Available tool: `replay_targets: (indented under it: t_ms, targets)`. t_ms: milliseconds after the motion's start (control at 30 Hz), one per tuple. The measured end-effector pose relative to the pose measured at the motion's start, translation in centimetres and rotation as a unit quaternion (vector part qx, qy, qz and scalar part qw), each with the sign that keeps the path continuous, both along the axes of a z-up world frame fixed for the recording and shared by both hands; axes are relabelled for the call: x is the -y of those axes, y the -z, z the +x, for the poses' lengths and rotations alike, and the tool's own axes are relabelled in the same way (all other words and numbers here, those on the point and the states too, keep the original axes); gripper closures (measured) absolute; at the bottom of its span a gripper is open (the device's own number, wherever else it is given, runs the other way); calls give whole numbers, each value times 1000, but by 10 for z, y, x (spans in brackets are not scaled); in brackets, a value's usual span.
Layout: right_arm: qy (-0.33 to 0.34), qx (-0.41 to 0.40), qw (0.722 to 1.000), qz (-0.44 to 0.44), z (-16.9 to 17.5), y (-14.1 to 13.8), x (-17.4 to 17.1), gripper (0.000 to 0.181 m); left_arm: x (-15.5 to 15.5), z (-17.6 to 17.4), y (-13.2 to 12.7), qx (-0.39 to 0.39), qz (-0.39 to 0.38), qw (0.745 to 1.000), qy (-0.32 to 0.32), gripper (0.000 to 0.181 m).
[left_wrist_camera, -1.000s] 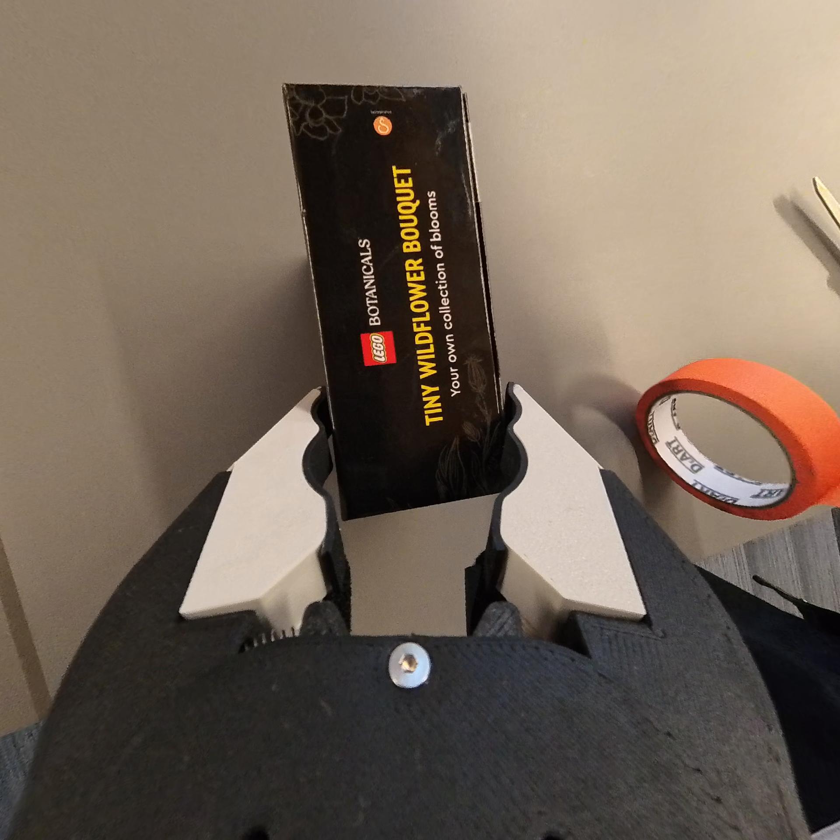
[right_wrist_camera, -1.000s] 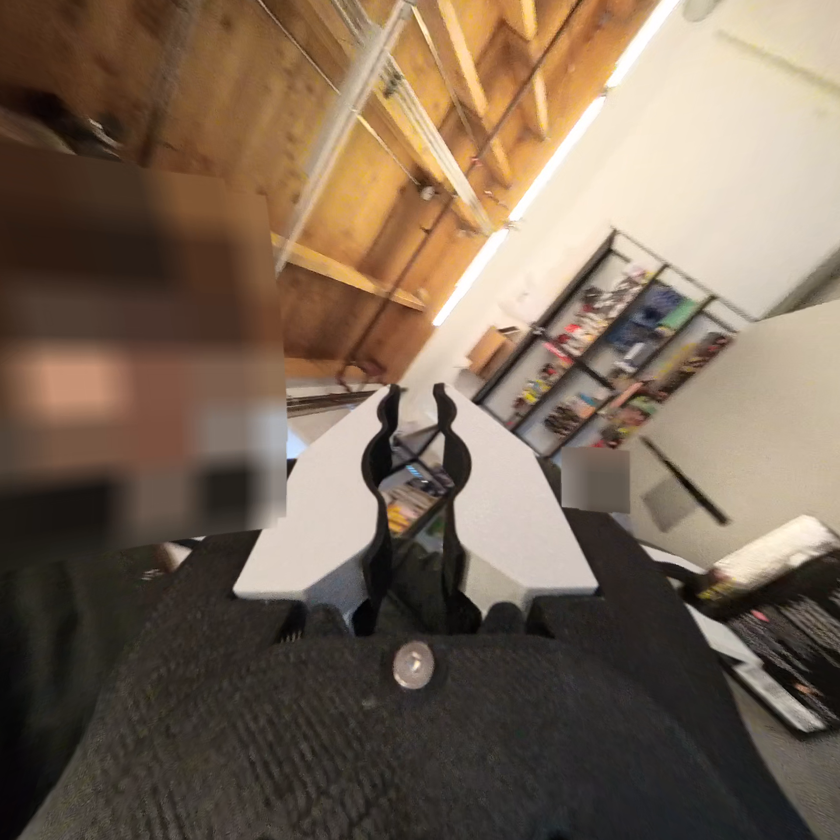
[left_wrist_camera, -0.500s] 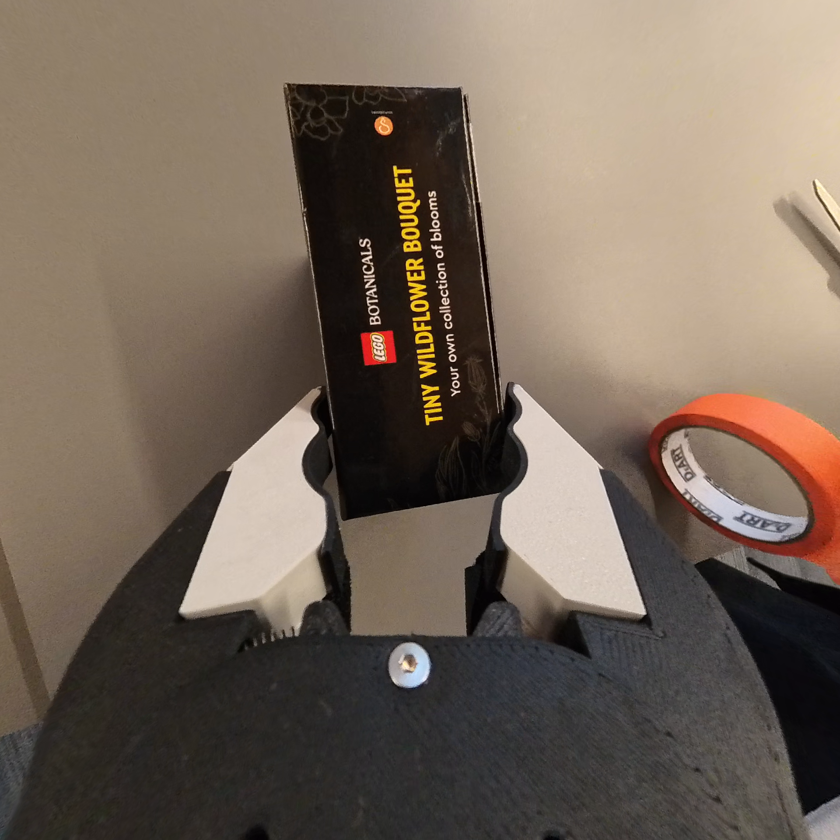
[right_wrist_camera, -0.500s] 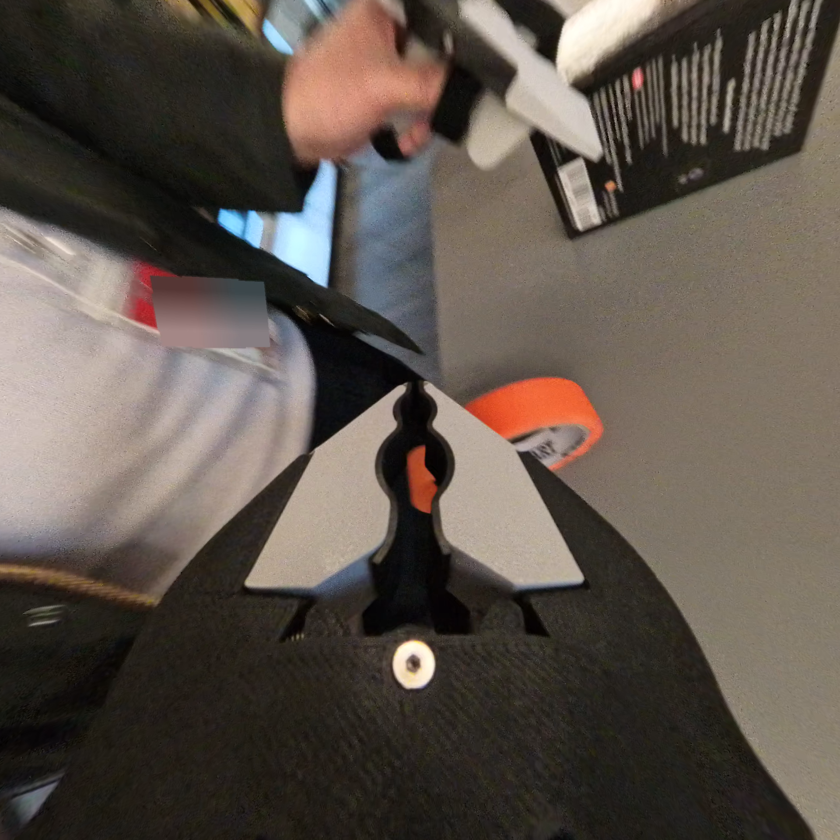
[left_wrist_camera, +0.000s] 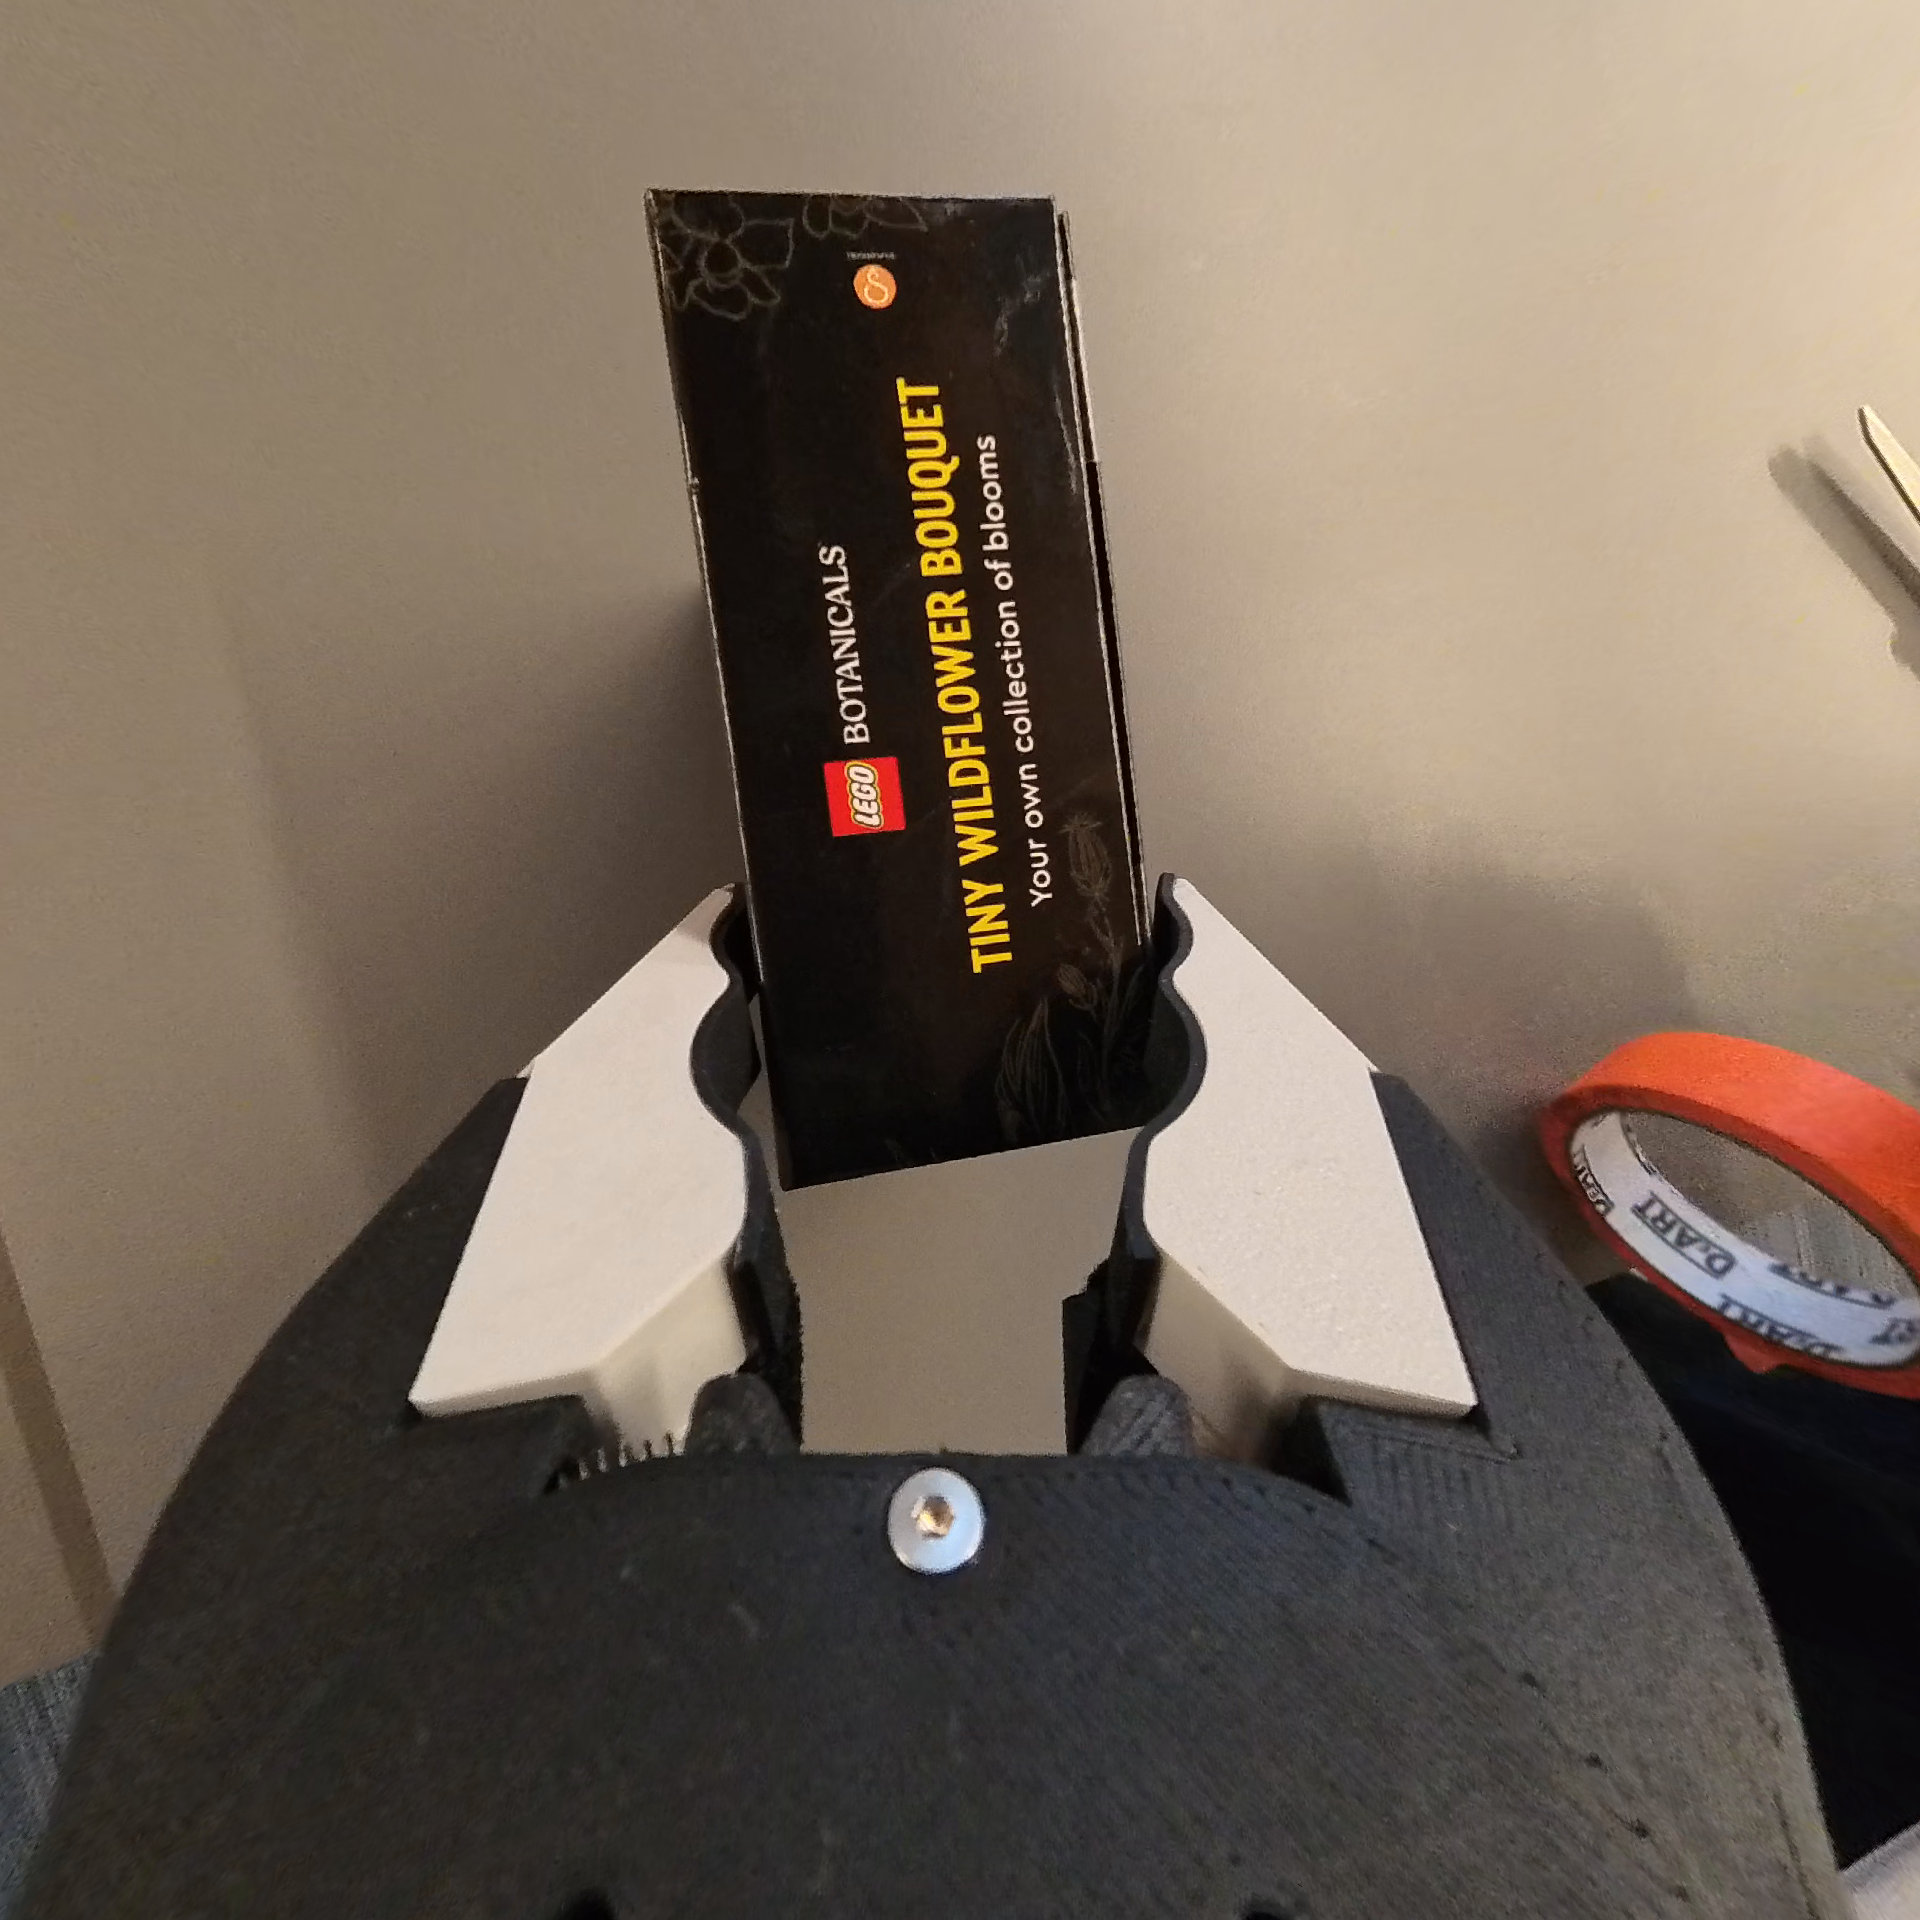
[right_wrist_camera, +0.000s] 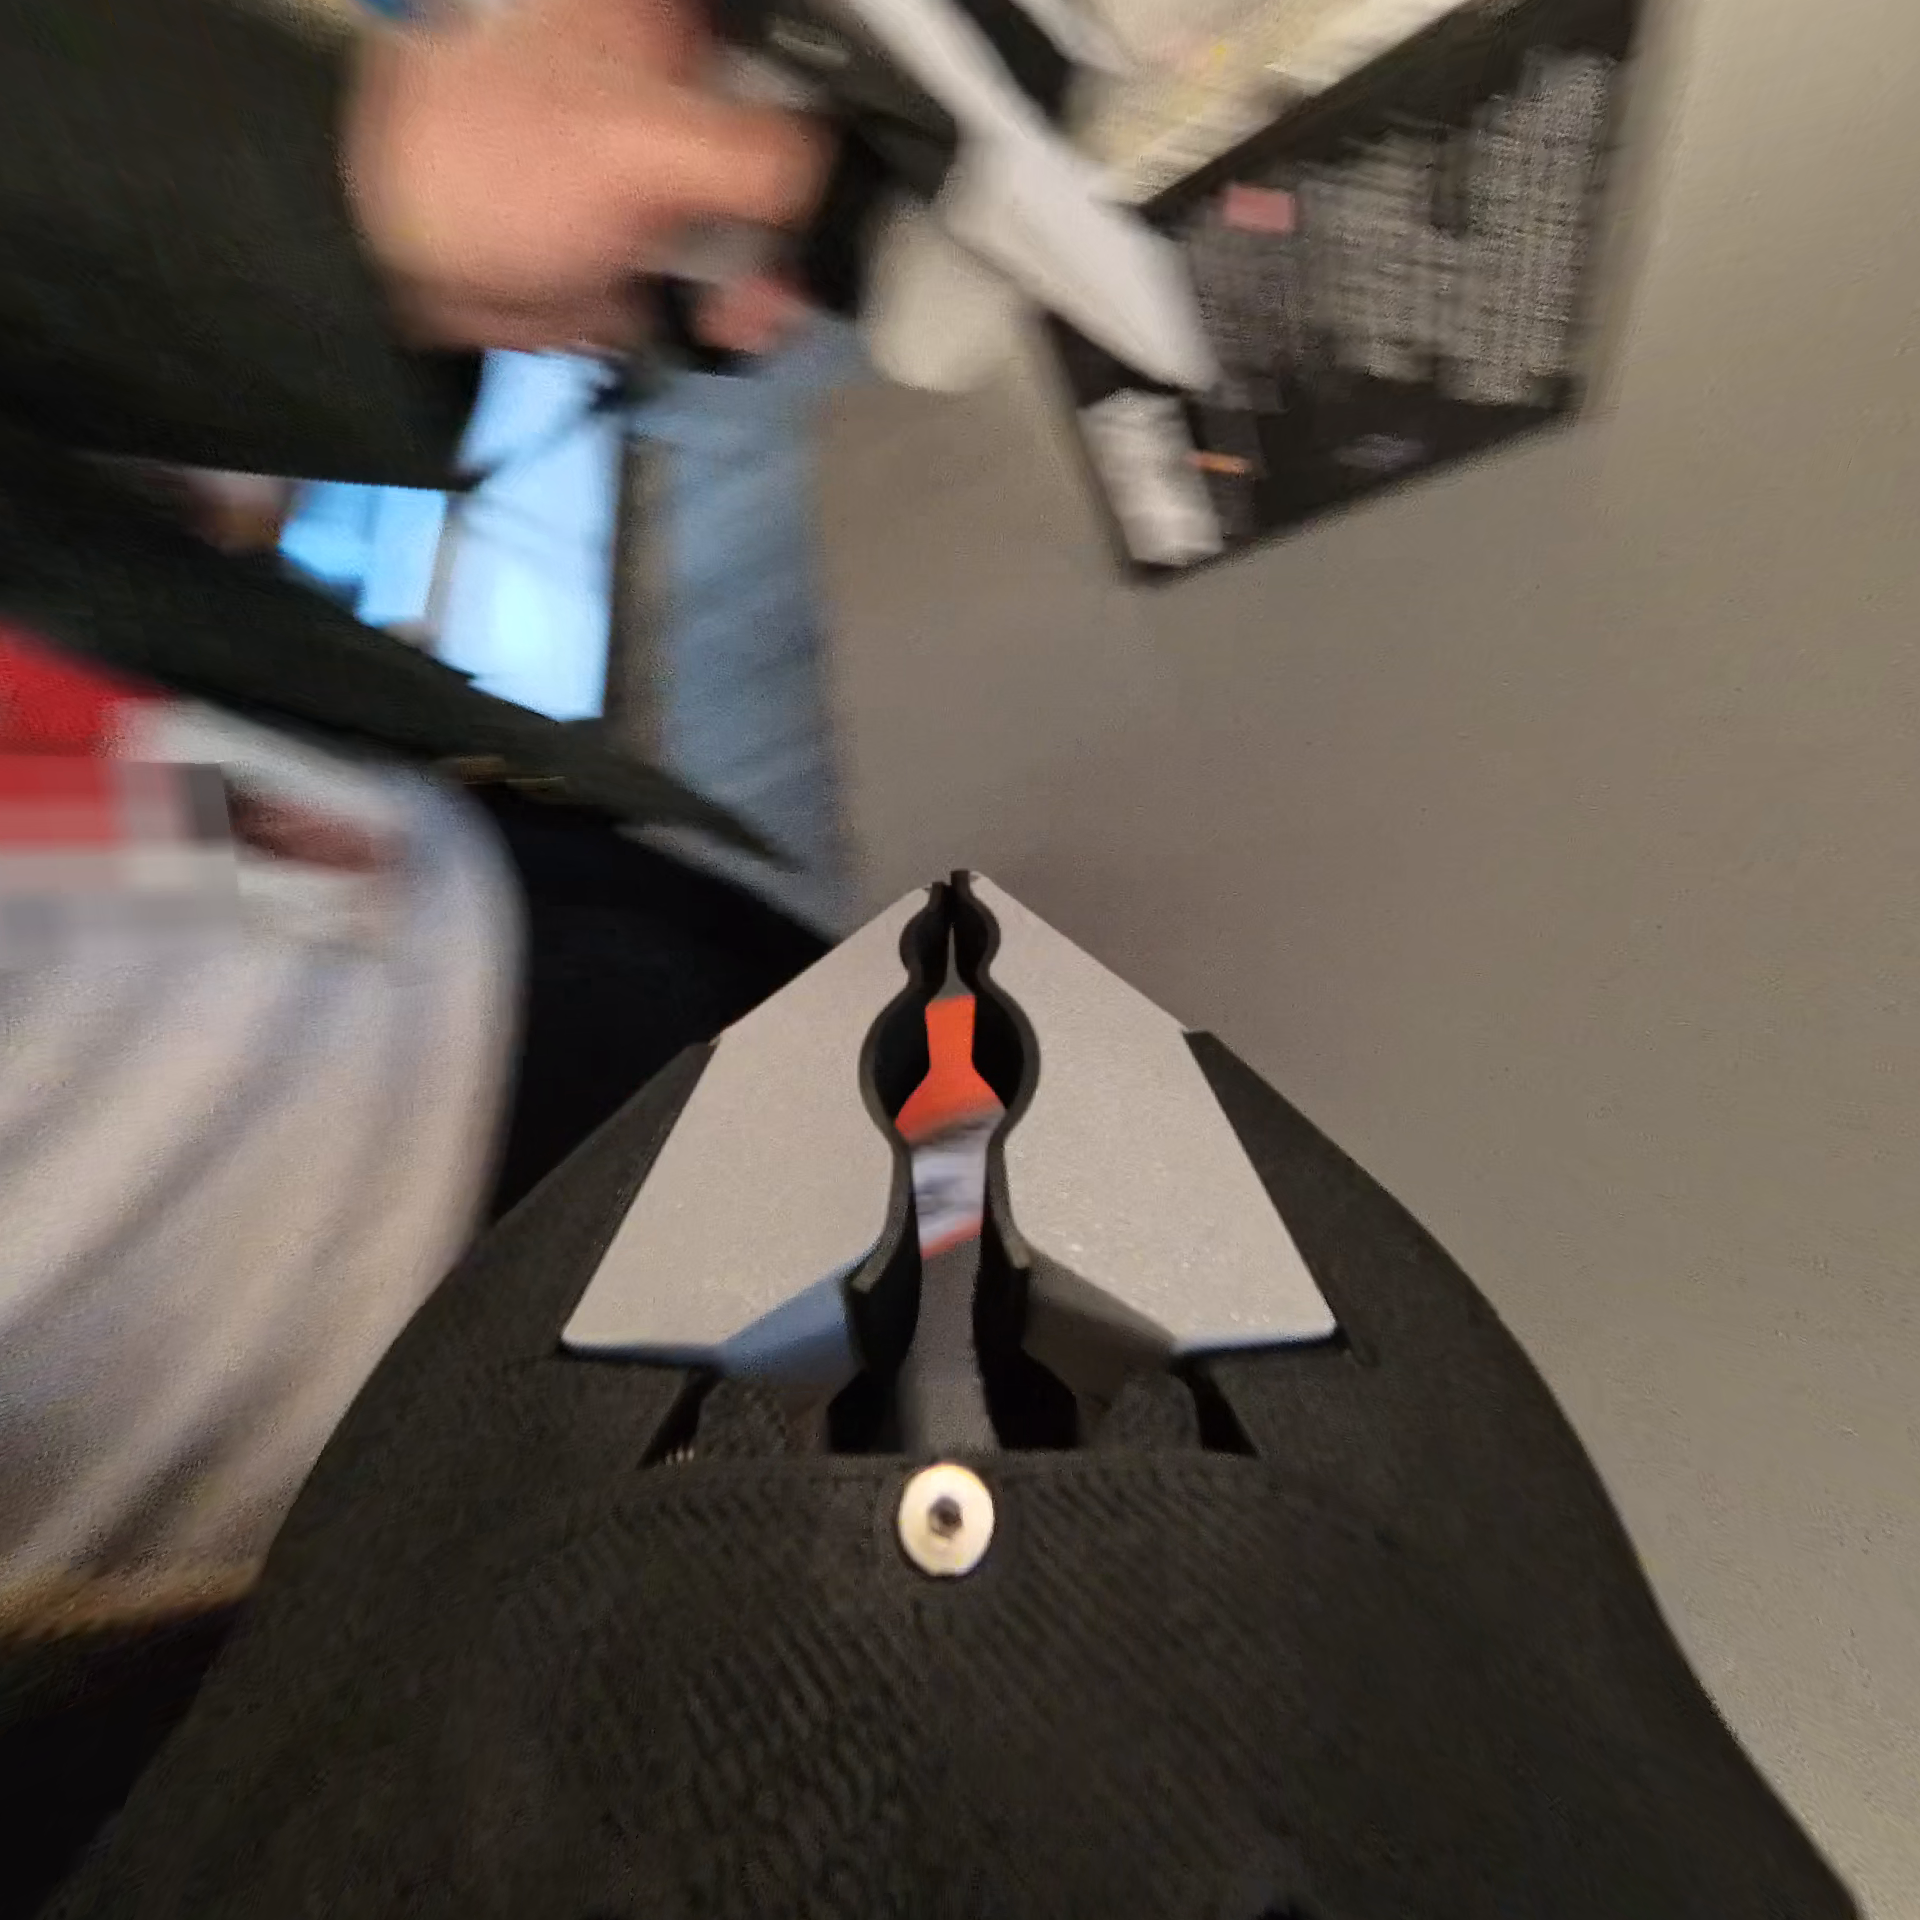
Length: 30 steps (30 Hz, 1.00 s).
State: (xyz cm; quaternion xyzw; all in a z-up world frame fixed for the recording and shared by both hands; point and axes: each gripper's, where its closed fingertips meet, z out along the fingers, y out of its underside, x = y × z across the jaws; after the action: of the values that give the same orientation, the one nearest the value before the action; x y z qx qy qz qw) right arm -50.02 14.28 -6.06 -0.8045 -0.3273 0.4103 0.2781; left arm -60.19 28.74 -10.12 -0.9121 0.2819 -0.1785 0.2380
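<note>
Firstly, our left gripper: jaws spread, clamping a tall black printed cardboard box by its sides above the grey tabletop. Our right gripper: tips pinched together, empty, hovering over the orange tape roll nearby.

My right tongs hide most of the orange tape roll; frame edge clips the metal blade; far box motion-blurred.
</note>
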Motion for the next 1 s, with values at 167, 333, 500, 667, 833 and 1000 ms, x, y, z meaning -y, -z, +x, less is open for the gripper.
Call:
replay_targets:
  t_ms: [167, 333, 500, 667, 833, 1000]
  targets:
    - [-72, 4, 996, 50, -5, 15, 62, 180, -3, 2, 0, 5, 4, 1000, -1, 107]
    - [51, 6, 994, 93, 23, 4, -19, 181, -3, 2, -1, 26, 21, 999, -8, 107]
    - [23, -20, 1000, 2, 15, 13, -13, 181, -3, 2, -1, 17, 13, 1000, 0, 107]
    - [52, -18, 998, 4, 27, 14, -28, 181, -4, 3, -1, 20, 15, 1000, -5, 107]
    - [43, -43, 998, -27, 32, 13, -21, 181, -3, 2, -1, 18, 13, 1000, -5, 106]
    - [52, -32, 998, -22, 49, 10, -13, 181, -3, 2, -1, 16, 11, 1000, -5, 107]
